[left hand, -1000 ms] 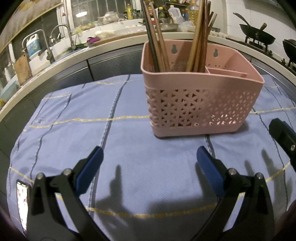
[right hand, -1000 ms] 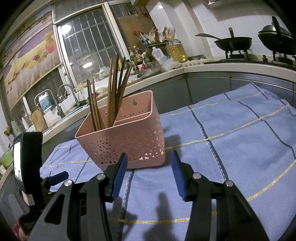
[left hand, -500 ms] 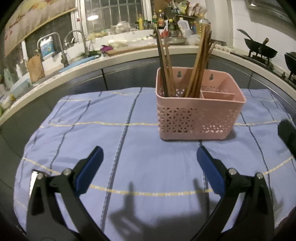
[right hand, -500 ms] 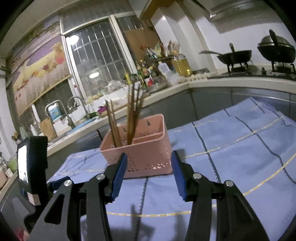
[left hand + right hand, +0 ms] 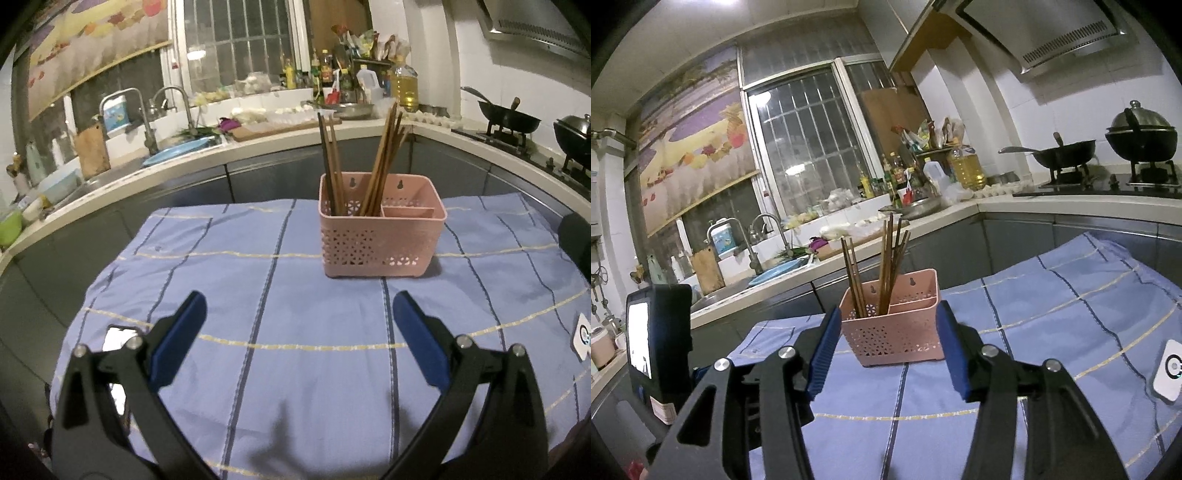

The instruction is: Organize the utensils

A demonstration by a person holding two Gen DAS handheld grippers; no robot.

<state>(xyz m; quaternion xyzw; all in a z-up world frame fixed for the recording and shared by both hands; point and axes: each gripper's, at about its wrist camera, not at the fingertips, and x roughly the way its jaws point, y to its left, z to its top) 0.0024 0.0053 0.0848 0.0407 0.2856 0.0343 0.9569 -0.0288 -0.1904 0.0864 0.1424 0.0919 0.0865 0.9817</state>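
A pink perforated utensil basket [image 5: 380,236] stands on the blue striped cloth [image 5: 280,295], far from both grippers. Several brown chopsticks [image 5: 380,166] stand upright in its left compartments; the small right compartment looks empty. It also shows in the right wrist view [image 5: 897,332] with the chopsticks [image 5: 886,269]. My left gripper [image 5: 299,314] is open and empty, well back from the basket. My right gripper [image 5: 886,347] is open and empty, raised and back from the basket.
A white tag [image 5: 1169,369] lies on the cloth at the right; it also shows in the left wrist view [image 5: 583,339]. A phone [image 5: 118,339] lies at the cloth's left edge. The counter [image 5: 184,166] with sink, bottles and woks [image 5: 1067,151] runs behind.
Both grippers have pulled back and up from the basket, which now looks smaller and farther. Both stay open and empty. The basket has not moved.
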